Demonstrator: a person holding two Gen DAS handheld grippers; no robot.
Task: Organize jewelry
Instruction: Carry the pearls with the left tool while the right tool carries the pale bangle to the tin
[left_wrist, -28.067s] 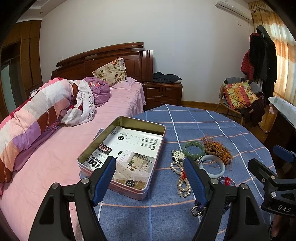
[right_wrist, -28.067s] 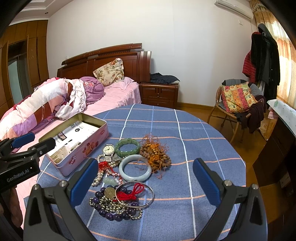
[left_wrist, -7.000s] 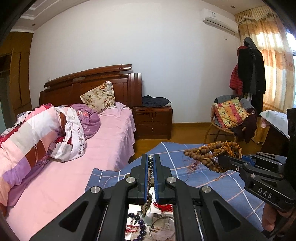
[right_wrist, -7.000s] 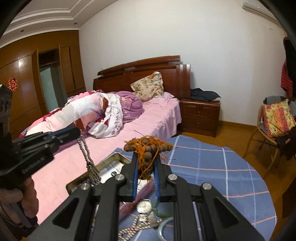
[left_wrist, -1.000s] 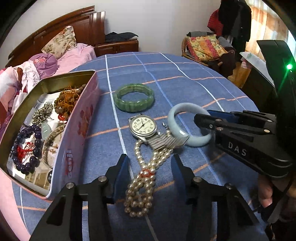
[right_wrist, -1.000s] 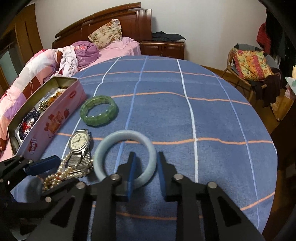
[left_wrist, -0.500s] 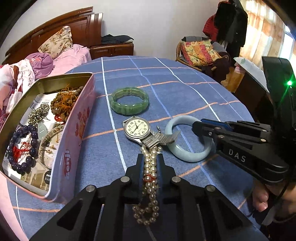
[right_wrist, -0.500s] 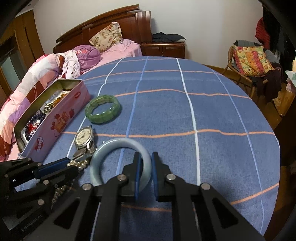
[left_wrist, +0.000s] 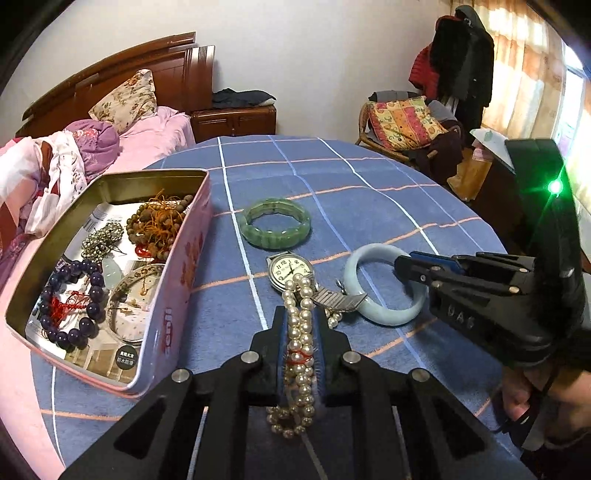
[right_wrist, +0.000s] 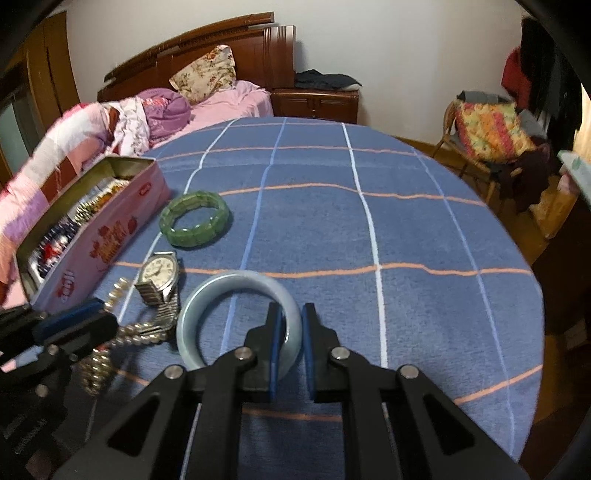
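Note:
My left gripper (left_wrist: 300, 325) is shut on a pearl necklace (left_wrist: 298, 354) and holds it just above the blue checked tablecloth. My right gripper (right_wrist: 287, 321) is shut on the rim of a pale blue bangle (right_wrist: 221, 291), which also shows in the left wrist view (left_wrist: 380, 314). A wristwatch (left_wrist: 290, 268) lies between them, its metal band under the pearls. A green jade bracelet (left_wrist: 274, 228) lies farther back. The pink tin (left_wrist: 192, 236) at the left holds wooden beads, purple beads, a silver chain and a bangle.
The round table (right_wrist: 406, 229) has its edge close on the right and near side. A bed (right_wrist: 229, 99) stands behind the tin. A chair with a colourful cushion (right_wrist: 491, 133) stands at the back right. A nightstand (left_wrist: 236, 120) stands by the wall.
Both grippers have risen slightly with their loads. The pearl necklace's end has lifted toward the left gripper; the bangle is tilted up off the cloth in the right gripper.

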